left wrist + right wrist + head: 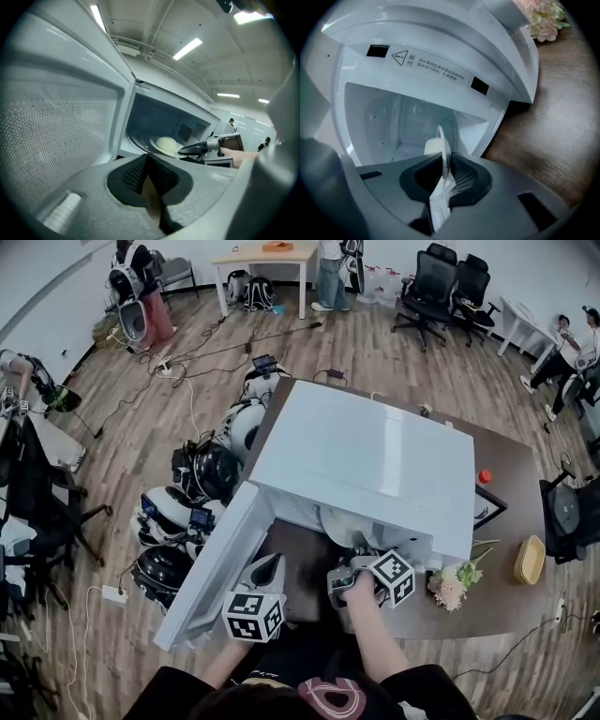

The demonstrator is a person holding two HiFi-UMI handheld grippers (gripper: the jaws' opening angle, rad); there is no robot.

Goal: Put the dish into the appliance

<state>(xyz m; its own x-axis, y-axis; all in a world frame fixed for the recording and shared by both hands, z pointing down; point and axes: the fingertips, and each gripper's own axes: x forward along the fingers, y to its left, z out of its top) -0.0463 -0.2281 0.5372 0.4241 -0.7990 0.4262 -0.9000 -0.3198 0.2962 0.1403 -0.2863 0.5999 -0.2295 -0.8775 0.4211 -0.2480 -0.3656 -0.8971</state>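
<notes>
The appliance is a white microwave (366, 460) on a brown table, its door (211, 568) swung open to the left. In the left gripper view a white dish (161, 149) carrying a pale bun (166, 142) sits low inside the cavity (154, 119), with my right gripper (199, 149) shut on its rim. The right gripper view shows the dish (444, 152) edge-on between the pads of my right gripper (443, 180), and the bun (432, 146) on its left. My left gripper (150, 187) is shut and empty, just outside the opening beside the door (56, 126).
Pink flowers (453, 582) lie on the table (511, 474) right of the microwave, with a yellow basket (529, 559), a black frame (487, 507) and a small red thing (485, 476). Helmets and gear (202, 484) crowd the floor to the left.
</notes>
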